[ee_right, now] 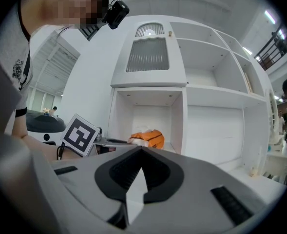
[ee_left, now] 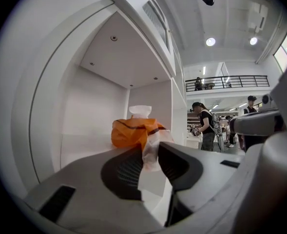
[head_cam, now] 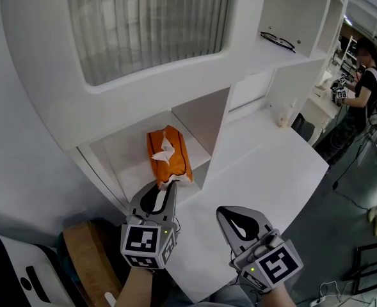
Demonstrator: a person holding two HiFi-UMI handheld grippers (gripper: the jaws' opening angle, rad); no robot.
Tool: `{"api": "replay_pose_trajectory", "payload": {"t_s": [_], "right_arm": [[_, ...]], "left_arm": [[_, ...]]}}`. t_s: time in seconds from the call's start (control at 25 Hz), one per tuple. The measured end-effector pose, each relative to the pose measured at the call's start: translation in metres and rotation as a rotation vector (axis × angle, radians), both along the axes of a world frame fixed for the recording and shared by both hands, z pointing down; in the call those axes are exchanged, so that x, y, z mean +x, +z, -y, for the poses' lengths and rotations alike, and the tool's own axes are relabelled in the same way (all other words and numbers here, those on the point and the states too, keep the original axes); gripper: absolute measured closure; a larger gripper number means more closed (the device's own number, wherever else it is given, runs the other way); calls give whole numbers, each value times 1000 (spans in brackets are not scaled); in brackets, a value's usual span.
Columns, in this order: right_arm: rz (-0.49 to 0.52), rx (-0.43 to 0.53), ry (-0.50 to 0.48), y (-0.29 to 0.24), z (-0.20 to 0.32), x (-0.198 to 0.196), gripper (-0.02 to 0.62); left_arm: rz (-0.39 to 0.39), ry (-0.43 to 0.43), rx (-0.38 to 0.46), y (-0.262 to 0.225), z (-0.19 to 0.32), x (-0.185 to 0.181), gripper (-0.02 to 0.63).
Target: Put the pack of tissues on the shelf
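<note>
An orange pack of tissues (head_cam: 169, 155) with a white tissue sticking out lies in the low shelf compartment (head_cam: 127, 152). My left gripper (head_cam: 166, 185) is at the pack's near end. In the left gripper view the pack (ee_left: 133, 130) sits just past the jaws. Its clear plastic end flap hangs between my left gripper (ee_left: 150, 152), whose jaws stand slightly apart. My right gripper (head_cam: 221, 210) hovers over the white desk to the right, shut and empty. In the right gripper view my right gripper (ee_right: 142, 150) points at the pack (ee_right: 148, 138).
A white desk (head_cam: 265, 158) runs right of the compartment, with a small object (head_cam: 282, 118) by the wall. Glasses (head_cam: 278, 41) lie on an upper shelf. A person (head_cam: 364, 75) stands at far right. A brown wooden piece (head_cam: 86, 254) sits low left.
</note>
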State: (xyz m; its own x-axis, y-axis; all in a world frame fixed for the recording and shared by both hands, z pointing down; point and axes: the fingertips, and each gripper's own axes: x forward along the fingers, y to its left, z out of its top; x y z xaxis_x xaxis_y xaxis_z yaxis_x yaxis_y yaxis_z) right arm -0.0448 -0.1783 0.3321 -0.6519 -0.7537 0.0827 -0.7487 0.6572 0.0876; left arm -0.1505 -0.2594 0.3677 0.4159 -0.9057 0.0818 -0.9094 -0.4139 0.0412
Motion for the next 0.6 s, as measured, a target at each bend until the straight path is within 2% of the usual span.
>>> {"api": "replay_pose_trajectory", "payload": {"t_s": [0.16,0.6], "right_arm": [[1,-5,5,-1,8,8,583],[-1,-12,33,1,11,23,583]], "left_arm": [[-5,-19,-15,-2,11,6,480],[58,-64,-31,-3,21,19,474]]}}
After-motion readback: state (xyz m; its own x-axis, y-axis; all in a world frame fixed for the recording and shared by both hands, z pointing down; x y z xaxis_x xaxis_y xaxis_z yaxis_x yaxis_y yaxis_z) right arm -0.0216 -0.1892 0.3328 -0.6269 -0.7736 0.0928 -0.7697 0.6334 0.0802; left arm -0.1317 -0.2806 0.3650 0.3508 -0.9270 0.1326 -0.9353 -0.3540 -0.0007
